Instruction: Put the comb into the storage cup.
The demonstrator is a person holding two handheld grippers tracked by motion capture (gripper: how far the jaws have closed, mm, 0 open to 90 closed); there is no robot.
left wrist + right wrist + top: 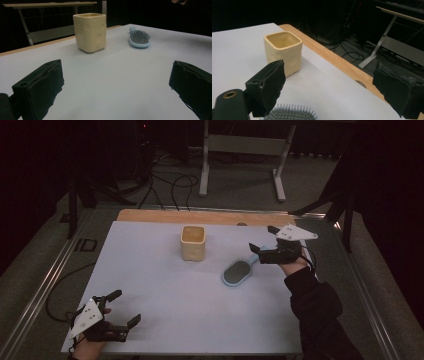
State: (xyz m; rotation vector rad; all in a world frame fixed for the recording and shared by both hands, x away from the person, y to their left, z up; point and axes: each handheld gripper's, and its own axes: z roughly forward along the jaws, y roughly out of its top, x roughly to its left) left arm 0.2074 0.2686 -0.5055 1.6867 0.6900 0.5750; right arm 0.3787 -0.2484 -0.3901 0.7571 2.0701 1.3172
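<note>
Blue-backed hairbrush [238, 271] lies bristles up on the white table [165, 285], just right of the yellow square cup [193, 242]. Right gripper [265, 241] hovers over the brush's handle end, its 2 jaws spread wide and empty. Left gripper [125, 307] rests near the table's front left corner, jaws wide apart, holding nothing.

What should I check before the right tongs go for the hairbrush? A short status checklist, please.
1. Right tongs open: ok, jaws spread wide.
2. Right tongs near the hairbrush: ok, hovering by its handle end; contact cannot tell.
3. Hairbrush free to lift: ok, it lies alone on the table, bristles up.
4. Yellow cup upright, apart from the brush: ok.
5. Cup empty: cannot tell.
6. Left tongs out of the way: ok, open at the near left corner.
</note>
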